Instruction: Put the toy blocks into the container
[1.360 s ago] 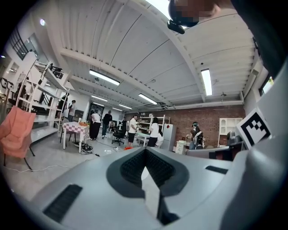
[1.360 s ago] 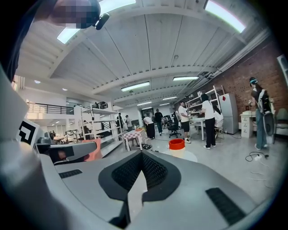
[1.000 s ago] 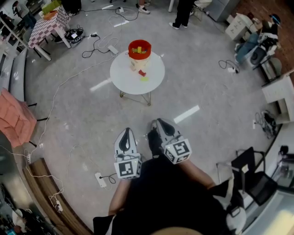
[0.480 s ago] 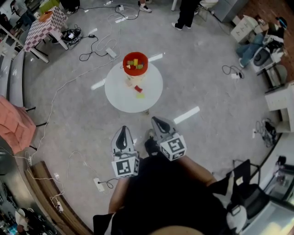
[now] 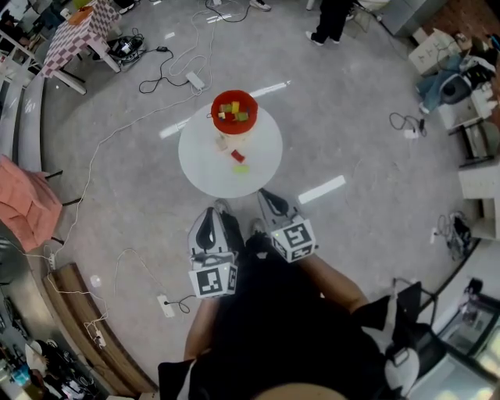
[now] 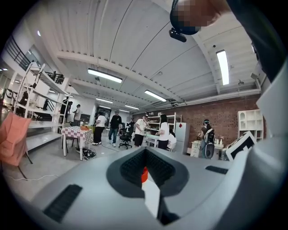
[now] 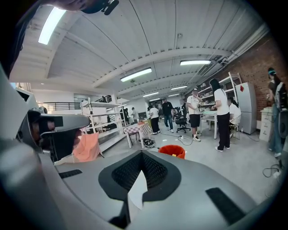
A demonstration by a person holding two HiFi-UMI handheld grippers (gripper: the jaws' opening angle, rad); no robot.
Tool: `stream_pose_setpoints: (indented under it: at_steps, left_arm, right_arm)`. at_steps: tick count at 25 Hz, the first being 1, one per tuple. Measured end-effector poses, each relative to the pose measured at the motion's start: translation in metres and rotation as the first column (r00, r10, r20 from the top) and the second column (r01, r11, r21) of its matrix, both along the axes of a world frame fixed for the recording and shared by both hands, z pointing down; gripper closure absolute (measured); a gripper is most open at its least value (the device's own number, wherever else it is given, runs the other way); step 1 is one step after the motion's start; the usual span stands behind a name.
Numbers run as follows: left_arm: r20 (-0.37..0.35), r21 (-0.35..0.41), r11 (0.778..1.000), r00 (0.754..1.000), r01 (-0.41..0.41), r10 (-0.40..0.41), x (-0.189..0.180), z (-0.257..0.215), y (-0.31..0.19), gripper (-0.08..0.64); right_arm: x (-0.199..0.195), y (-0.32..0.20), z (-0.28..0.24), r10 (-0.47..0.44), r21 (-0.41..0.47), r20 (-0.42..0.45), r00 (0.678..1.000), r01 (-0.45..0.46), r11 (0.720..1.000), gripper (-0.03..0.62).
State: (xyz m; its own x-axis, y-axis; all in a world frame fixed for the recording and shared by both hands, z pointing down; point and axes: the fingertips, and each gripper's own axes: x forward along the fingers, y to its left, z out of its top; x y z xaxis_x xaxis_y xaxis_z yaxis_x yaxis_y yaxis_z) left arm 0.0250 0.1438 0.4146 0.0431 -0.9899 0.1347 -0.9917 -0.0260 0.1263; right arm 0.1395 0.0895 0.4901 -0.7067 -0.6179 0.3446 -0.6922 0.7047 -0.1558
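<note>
Table: a round white table (image 5: 195,160) stands mid-floor, just ahead of both grippers.
Container: the red container (image 5: 216,117) sits upright at the table's far edge with yellow, green and red pieces inside. In the right gripper view it shows just over the jaws (image 7: 172,152).
Toy blocks: three toy blocks lie loose and apart on the tabletop, on the near side of the container. They are a pale block (image 5: 222,143), a red block (image 5: 237,155) and, nearest, a yellow-green block (image 5: 241,169).
Left gripper: the left gripper (image 5: 208,212) (image 6: 145,152) is held low over the floor, short of the table. Its jaws are pressed together on nothing, and a sliver of red shows through the thin slit between them.
Right gripper: the right gripper (image 5: 266,195) (image 7: 143,155) has its tip at the table's near rim, with its jaws closed and empty.
In the way: a strip of grey floor and the person's shoe (image 5: 258,229) lie between the grippers and the blocks.
Far left: loose cables and a power strip (image 5: 193,80) trail over the floor toward a checked table (image 5: 78,31).
Left: an orange cloth (image 5: 27,199) hangs over a frame.
Near left: a wooden bench (image 5: 78,312) curves along the edge.
Far: a person's legs (image 5: 332,19) stand beyond the table.
Right: white cabinets (image 5: 433,48) stand far right and a black chair (image 5: 418,293) near right, both well apart from the table.
</note>
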Motion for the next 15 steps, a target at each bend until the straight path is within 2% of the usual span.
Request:
stream_pose_setpoints:
  at_steps: [3, 8, 15]
  left_arm:
    - [0.012, -0.003, 1.000, 1.000, -0.012, 0.012, -0.006, 0.005, -0.019, 0.567]
    - [-0.016, 0.003, 1.000, 0.999, -0.031, 0.031, -0.015, 0.006, -0.063, 0.566]
    - [-0.016, -0.023, 0.997, 0.998, -0.069, 0.068, -0.042, 0.016, -0.114, 0.566]
  right_arm:
    - [-0.007, -0.017, 0.011, -0.002, -0.015, -0.010, 1.000, 0.002, 1.000, 0.606]
    - [-0.018, -0.048, 0.030, 0.012, -0.050, -0.029, 1.000, -0.013, 0.999, 0.606]
    - [-0.040, -0.091, 0.058, 0.052, -0.068, -0.040, 0.998, -0.055, 0.996, 0.606]
